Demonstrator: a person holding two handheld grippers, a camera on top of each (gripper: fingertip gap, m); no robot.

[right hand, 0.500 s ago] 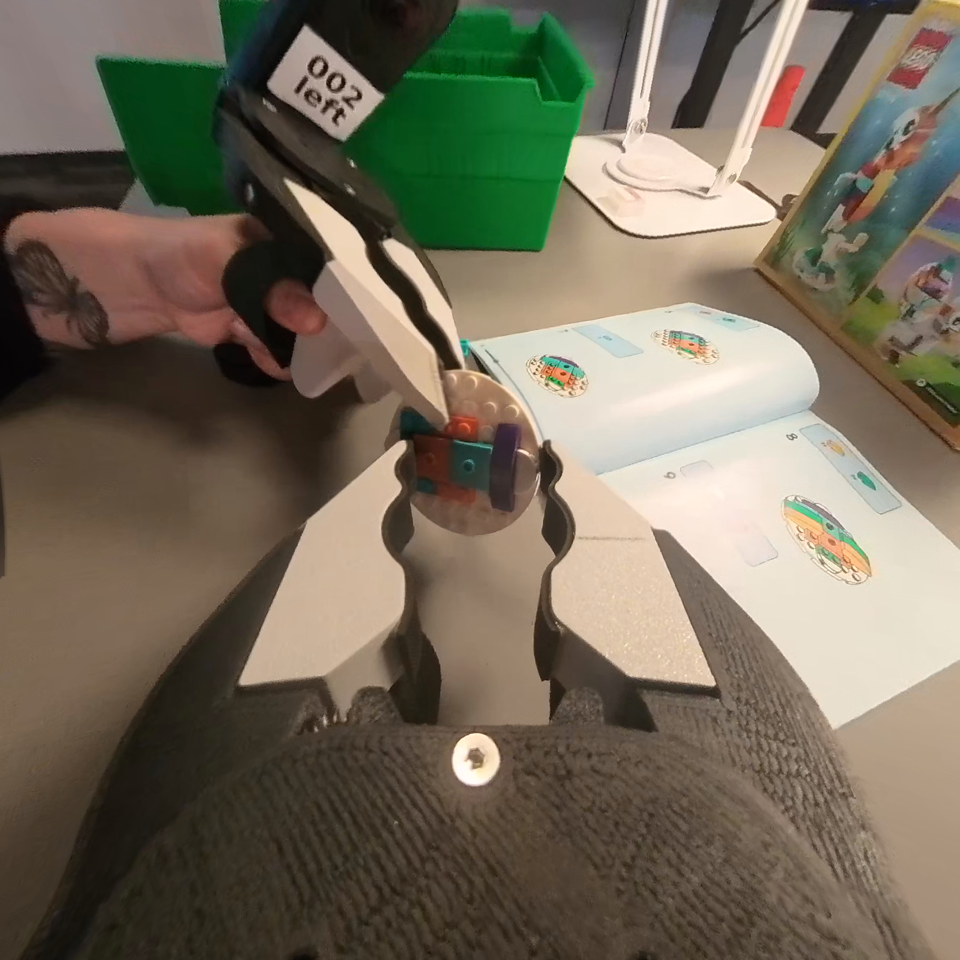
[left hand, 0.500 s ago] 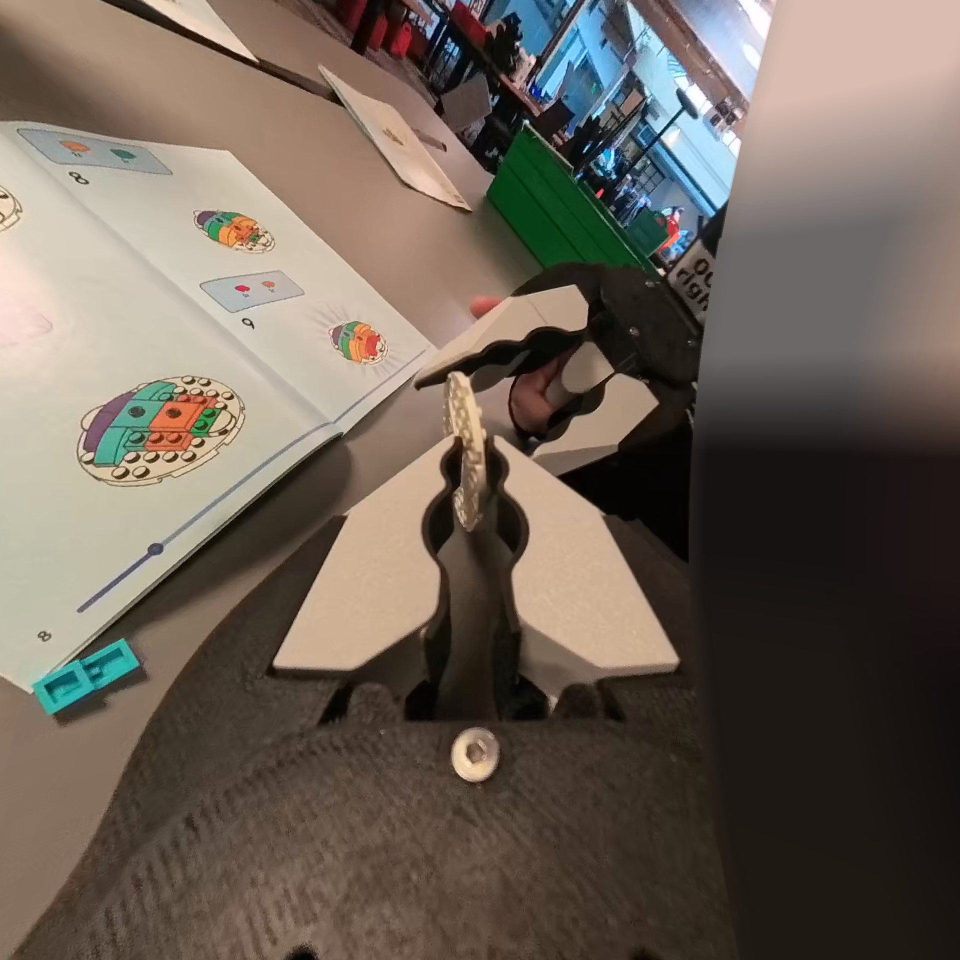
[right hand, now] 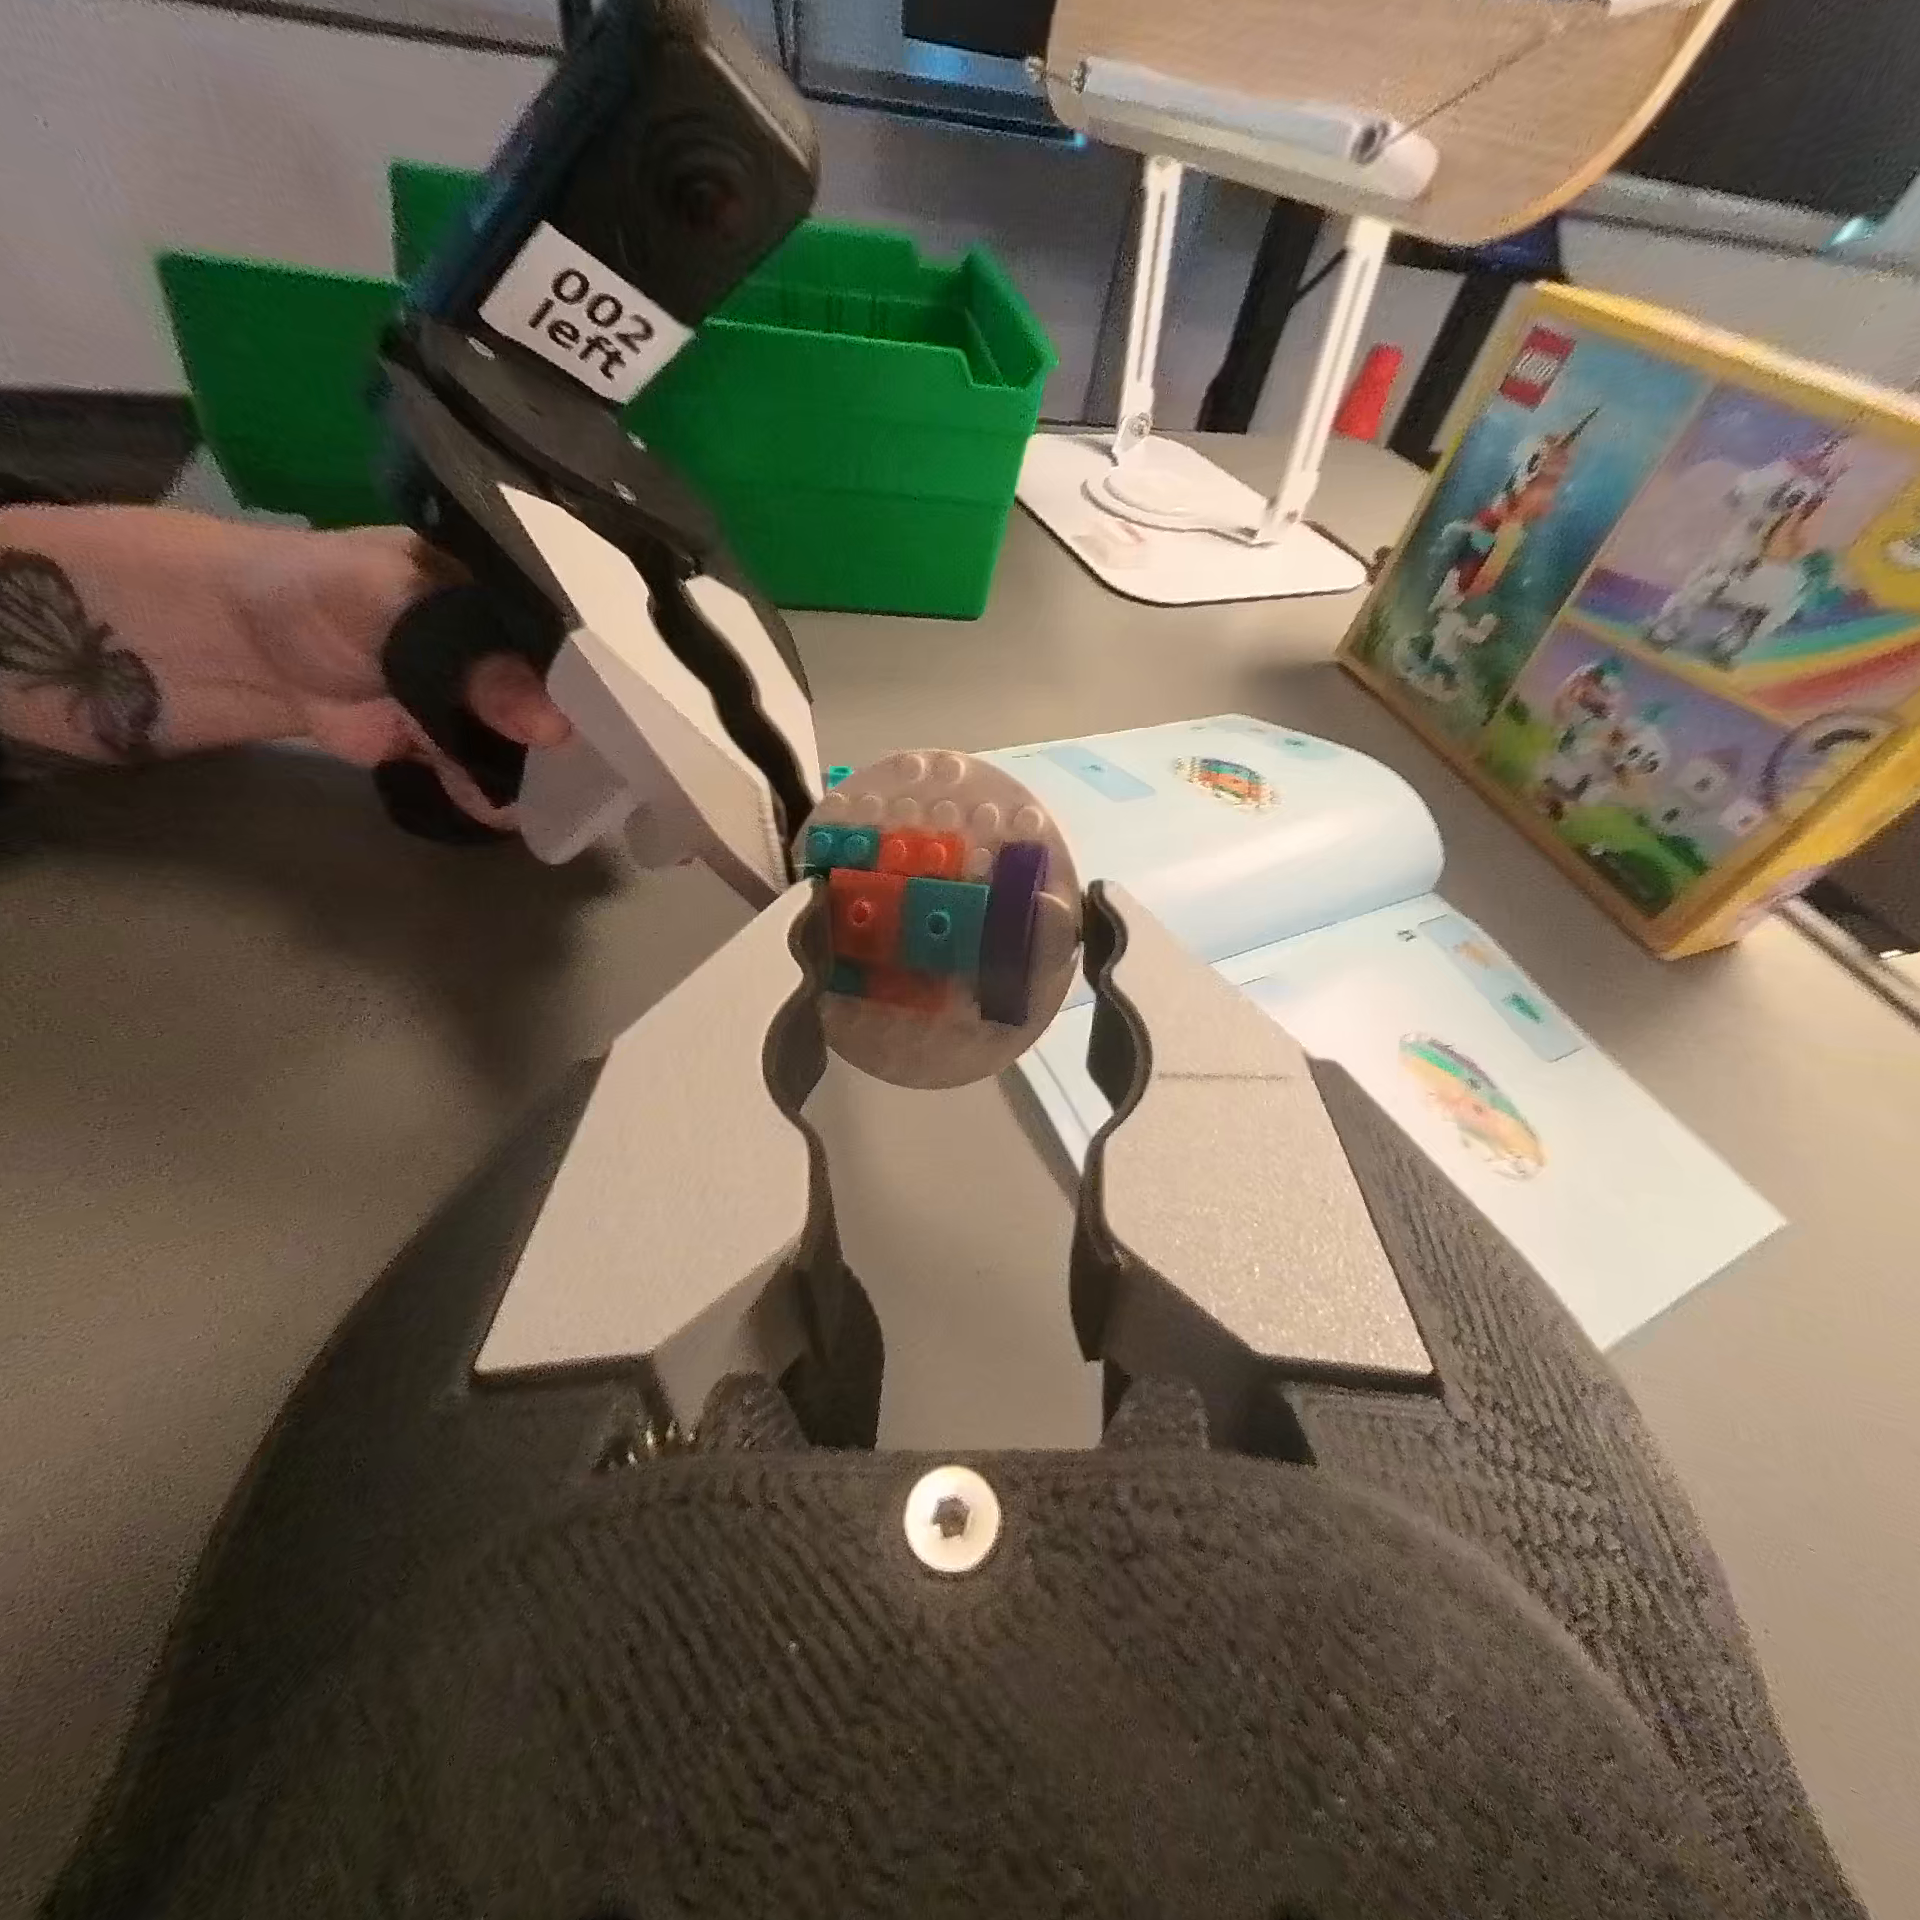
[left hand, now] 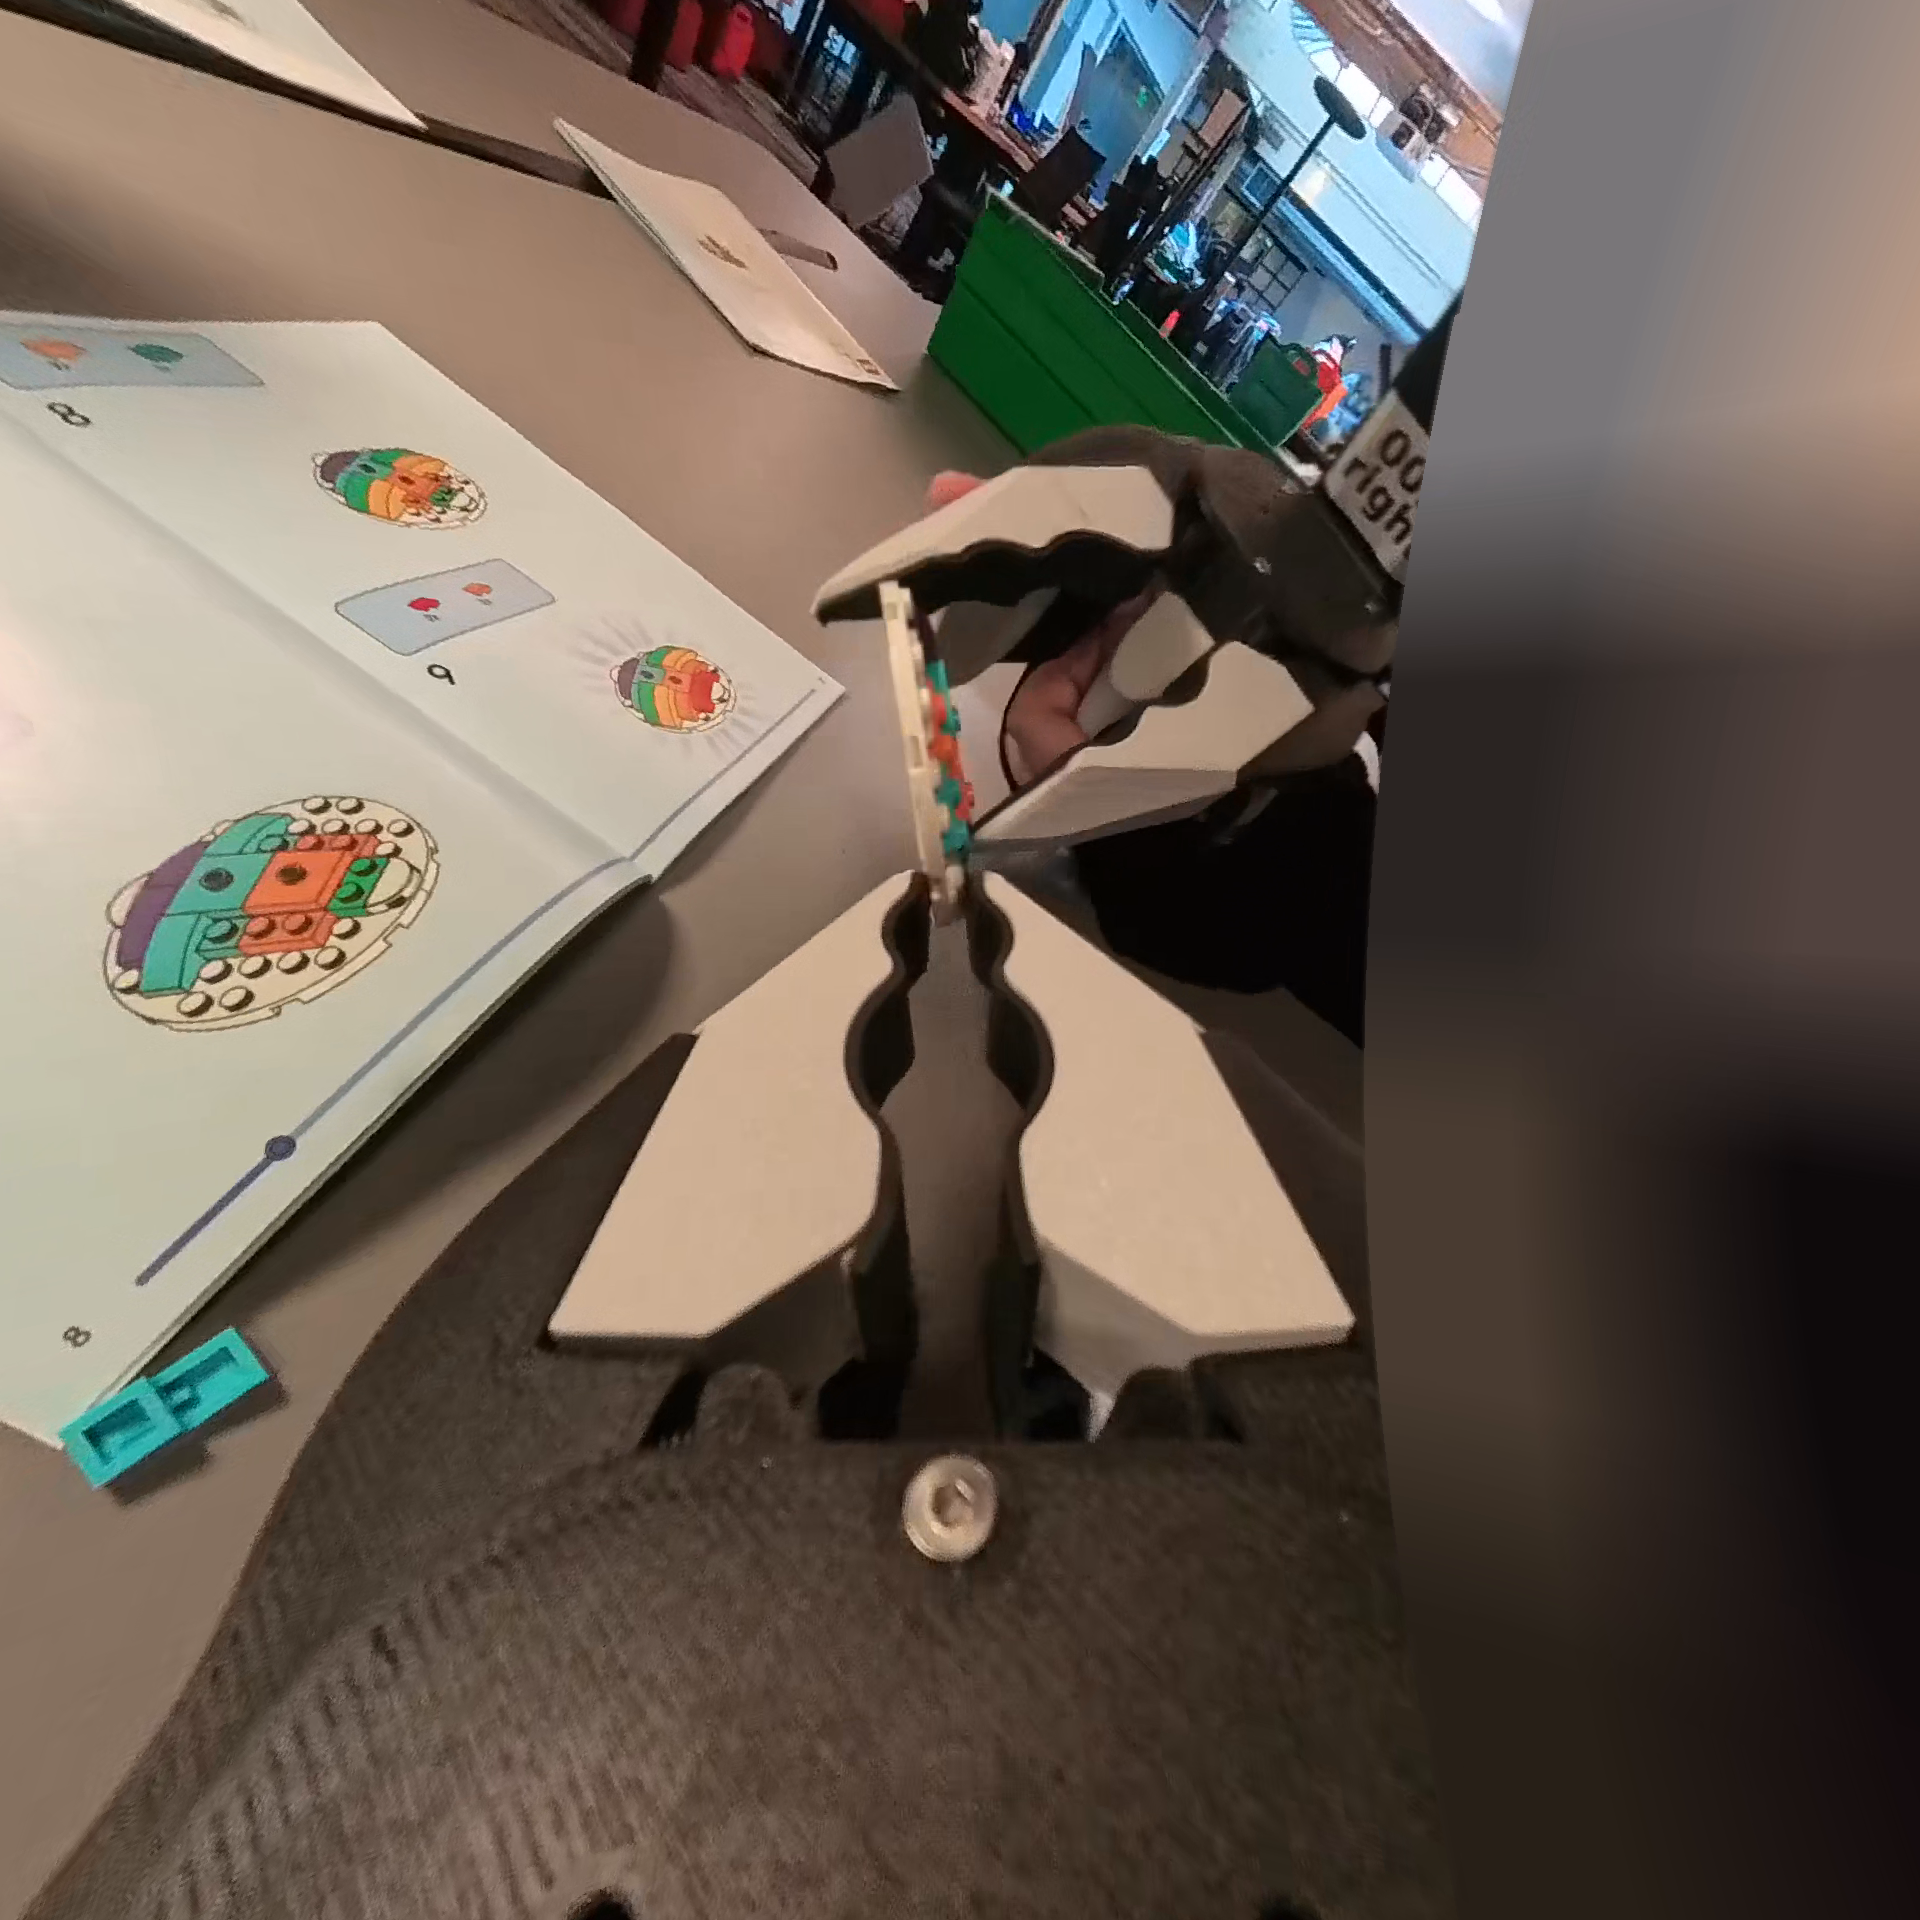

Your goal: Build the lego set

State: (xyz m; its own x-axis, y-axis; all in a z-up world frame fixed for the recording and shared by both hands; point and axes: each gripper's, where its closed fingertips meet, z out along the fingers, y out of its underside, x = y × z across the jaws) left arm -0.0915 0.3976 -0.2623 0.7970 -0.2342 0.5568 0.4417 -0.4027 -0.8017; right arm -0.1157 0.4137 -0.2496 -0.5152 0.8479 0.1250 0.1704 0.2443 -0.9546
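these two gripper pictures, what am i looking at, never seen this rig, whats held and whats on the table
No robot here: a person holds two hand-held grey two-finger grippers, each carrying a camera looking along its fingers. One picture is from the left gripper, the other from the right gripper. Between them is a round pale studded lego plate bearing orange, teal and purple bricks; the left pinches its edge, the right spans it. On the grey table lie an open pale-blue instruction booklet, a loose teal brick, a green plastic bin and a yellow lego box.

The left gripper (left hand: pixel 943 891) is angled up with its jaws nearly closed, only their tips pinching, while the right gripper (right hand: pixel 943 914), jaws spread wider, meets it from the opposite side, each held in a bare hand (right hand: pixel 260 655).
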